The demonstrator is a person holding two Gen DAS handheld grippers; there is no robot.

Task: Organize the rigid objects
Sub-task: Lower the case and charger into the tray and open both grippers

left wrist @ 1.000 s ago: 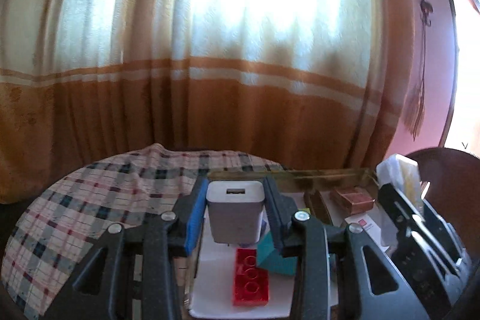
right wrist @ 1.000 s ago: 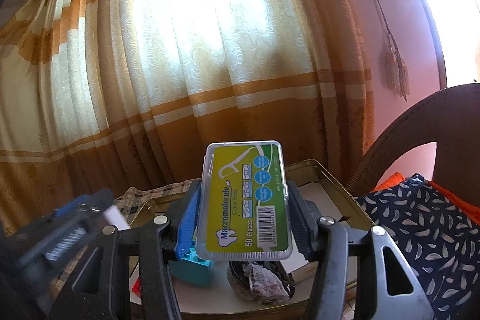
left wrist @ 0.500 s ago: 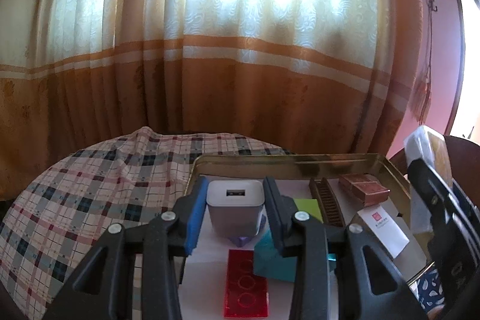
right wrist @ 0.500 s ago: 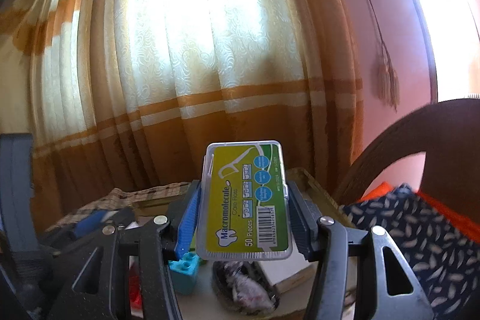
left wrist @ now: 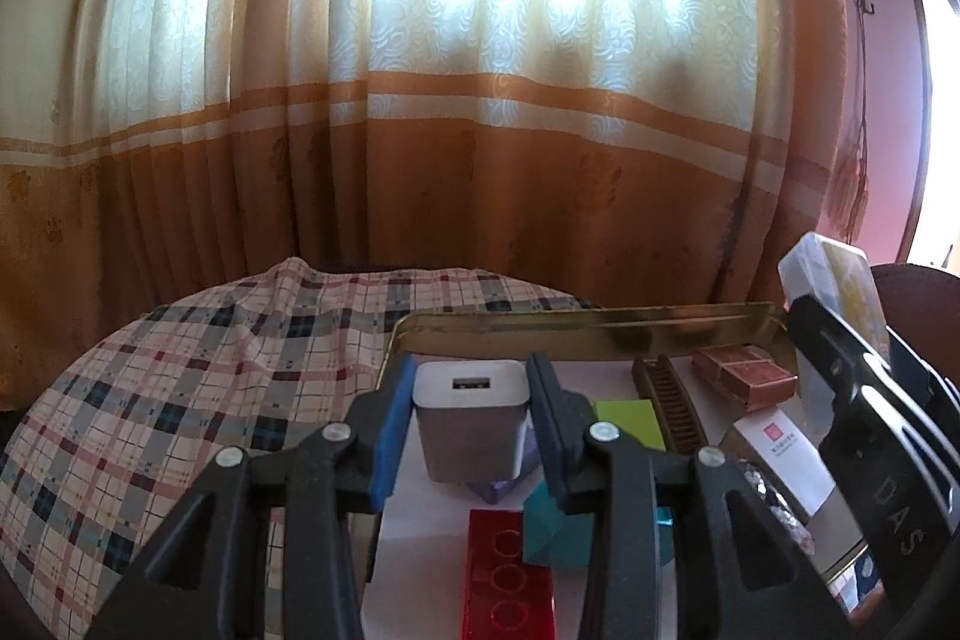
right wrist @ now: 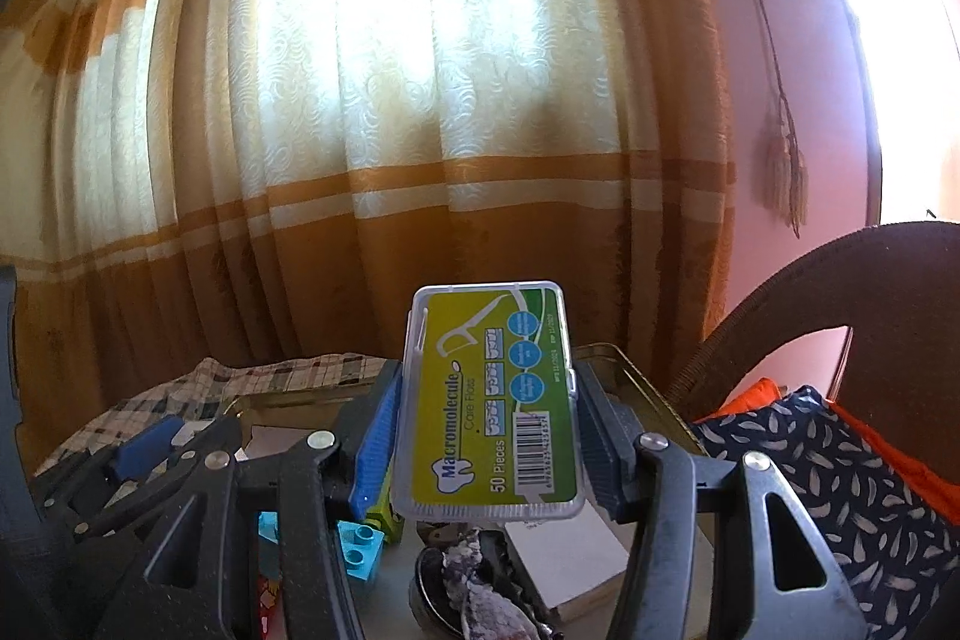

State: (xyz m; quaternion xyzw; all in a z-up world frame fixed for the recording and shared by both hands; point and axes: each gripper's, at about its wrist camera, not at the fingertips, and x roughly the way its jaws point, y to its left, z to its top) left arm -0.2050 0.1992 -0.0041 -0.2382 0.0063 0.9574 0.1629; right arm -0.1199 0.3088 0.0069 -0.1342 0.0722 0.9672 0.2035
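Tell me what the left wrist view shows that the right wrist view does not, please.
Only the left wrist view shows the white charger held in the left gripper, the red brick and the brown comb. Only the right wrist view shows the floss box label facing the camera, the right gripper closed on it, and the patterned cushion. Both show the gold tray, the checked cloth and the curtain.

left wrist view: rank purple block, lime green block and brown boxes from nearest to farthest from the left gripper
1. purple block: just under the white charger clamped in the left gripper.
2. lime green block: to the right, on the tray.
3. brown boxes: far right corner, by the tray's back rim.
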